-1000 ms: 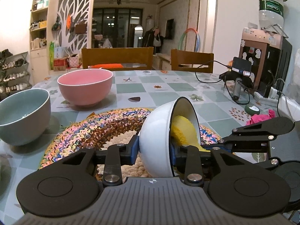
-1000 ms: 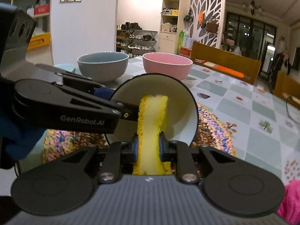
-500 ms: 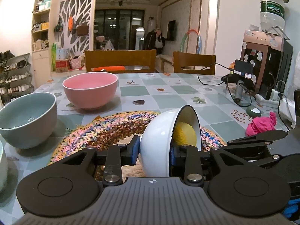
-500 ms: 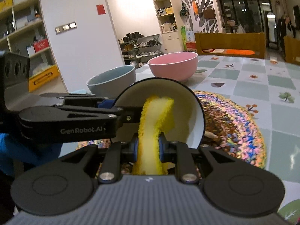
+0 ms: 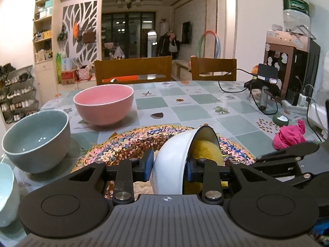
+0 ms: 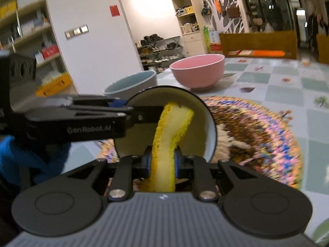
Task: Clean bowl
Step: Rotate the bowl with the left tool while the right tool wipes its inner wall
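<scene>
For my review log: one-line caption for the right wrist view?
Right gripper presses yellow sponge inside tilted white bowl.

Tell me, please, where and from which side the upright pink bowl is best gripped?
Grip the pink bowl by its rim, from above: one finger inside, one outside the wall. It stands upright, mouth open upward, and the round body probably looks too wide to span.

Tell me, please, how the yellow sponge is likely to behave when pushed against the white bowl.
Probably soft and floppy: the yellow sponge pinches thin between the right hand-held gripper pads and bends against the white bowl wall. Likely light. It should drag rather than slide.
</scene>
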`<state>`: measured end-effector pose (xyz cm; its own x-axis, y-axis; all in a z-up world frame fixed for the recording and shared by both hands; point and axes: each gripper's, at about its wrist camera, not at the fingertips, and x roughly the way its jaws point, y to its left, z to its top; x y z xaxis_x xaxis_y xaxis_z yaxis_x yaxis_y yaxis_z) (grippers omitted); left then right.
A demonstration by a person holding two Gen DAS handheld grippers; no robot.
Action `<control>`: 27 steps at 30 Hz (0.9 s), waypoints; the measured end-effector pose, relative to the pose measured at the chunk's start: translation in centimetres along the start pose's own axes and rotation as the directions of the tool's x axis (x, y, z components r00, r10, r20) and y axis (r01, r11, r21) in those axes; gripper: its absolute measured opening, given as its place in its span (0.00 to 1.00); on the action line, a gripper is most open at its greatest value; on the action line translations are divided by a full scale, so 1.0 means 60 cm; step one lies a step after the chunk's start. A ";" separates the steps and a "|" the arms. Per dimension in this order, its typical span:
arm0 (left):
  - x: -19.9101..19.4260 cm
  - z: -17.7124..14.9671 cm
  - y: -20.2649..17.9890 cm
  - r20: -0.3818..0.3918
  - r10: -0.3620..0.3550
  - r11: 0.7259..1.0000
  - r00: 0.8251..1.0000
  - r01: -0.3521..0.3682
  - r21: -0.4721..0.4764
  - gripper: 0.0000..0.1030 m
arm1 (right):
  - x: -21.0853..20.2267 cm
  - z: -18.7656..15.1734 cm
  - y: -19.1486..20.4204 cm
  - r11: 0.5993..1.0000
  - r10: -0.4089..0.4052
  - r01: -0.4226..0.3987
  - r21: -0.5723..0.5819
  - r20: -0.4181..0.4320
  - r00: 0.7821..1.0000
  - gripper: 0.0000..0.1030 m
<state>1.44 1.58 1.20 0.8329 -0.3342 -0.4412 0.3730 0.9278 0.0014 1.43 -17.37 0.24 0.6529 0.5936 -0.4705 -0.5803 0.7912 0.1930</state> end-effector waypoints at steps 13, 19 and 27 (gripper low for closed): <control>0.021 -0.006 -0.011 -0.043 -0.007 0.999 0.999 0.008 0.037 0.32 | 0.003 -0.011 0.080 0.780 -0.329 0.325 -0.536 0.091 0.940 0.20; 0.024 -0.009 -0.013 -0.042 -0.007 0.999 0.999 0.008 0.040 0.35 | 0.037 -0.044 0.088 0.566 -0.409 0.350 -0.747 0.115 0.905 0.20; 0.027 -0.015 -0.023 -0.037 -0.007 0.999 0.999 0.009 0.043 0.40 | 0.034 -0.026 0.047 0.646 -0.370 0.264 -0.716 0.008 0.929 0.20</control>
<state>1.89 -0.09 -0.32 0.8147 -0.3344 -0.4738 0.3972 0.9170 0.0358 0.39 -14.16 -1.53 0.8252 0.2596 -0.5016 -0.5515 0.5622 -0.6163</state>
